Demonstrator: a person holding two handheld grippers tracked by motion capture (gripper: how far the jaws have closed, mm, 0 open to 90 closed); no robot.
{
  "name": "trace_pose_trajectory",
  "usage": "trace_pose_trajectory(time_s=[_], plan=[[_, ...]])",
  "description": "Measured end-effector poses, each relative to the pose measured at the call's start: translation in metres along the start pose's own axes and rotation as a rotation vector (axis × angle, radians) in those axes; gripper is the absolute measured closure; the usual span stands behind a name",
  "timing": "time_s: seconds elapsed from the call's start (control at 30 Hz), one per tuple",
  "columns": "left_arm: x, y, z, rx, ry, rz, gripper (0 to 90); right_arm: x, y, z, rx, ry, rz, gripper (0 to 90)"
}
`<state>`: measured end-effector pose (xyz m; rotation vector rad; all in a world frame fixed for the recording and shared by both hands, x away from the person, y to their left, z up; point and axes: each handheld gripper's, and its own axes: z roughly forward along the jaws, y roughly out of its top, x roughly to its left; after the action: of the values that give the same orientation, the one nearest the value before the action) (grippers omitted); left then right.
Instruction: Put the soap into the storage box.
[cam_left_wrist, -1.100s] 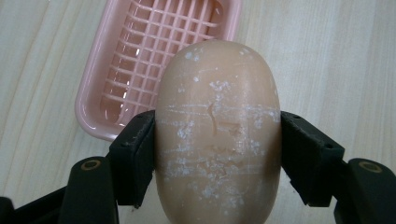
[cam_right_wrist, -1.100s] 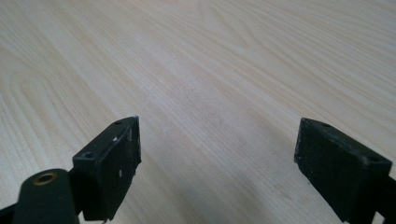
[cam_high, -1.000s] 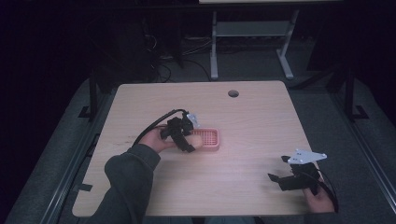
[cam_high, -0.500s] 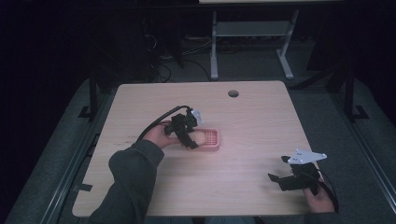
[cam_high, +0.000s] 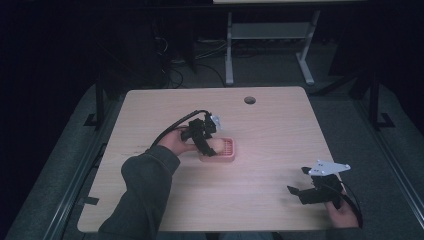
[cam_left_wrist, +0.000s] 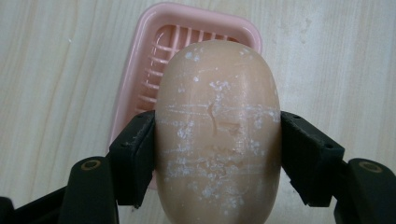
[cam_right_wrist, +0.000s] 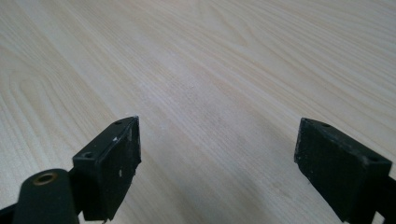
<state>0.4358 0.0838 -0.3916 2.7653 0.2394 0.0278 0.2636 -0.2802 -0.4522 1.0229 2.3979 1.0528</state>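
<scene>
— Where's the oval tan soap bar (cam_left_wrist: 217, 135)?
— Clamped between the left gripper (cam_left_wrist: 217, 156) jaws, over the pink slatted plastic soap dish (cam_left_wrist: 154, 60).
— And the right gripper (cam_right_wrist: 217, 154)?
— Jaws wide, holding nothing, above the pale wooden tabletop (cam_right_wrist: 224, 60).

Oval, tan bar of soap (cam_left_wrist: 217, 135), its surface showing white scuffs and streaks, is being clamped at its sides above a pink soap dish (cam_left_wrist: 140, 74). The rectangular, slotted dish is lying flat on the table, left of centre.
</scene>
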Motion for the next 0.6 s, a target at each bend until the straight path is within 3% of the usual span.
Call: trace_pose_trajectory(time_s=[0.17, 0.6], plan=[[0.003, 0.003, 0.002, -0.025, -0.006, -0.004, 32.6, -0.001, 0.0, 0.0, 0.001, 0.0, -0.003, 14.1], [0.011, 0.005, 0.013, -0.022, -0.009, -0.009, 32.6, 0.0, 0.0, 0.0, 0.002, 0.002, 0.002, 14.1]])
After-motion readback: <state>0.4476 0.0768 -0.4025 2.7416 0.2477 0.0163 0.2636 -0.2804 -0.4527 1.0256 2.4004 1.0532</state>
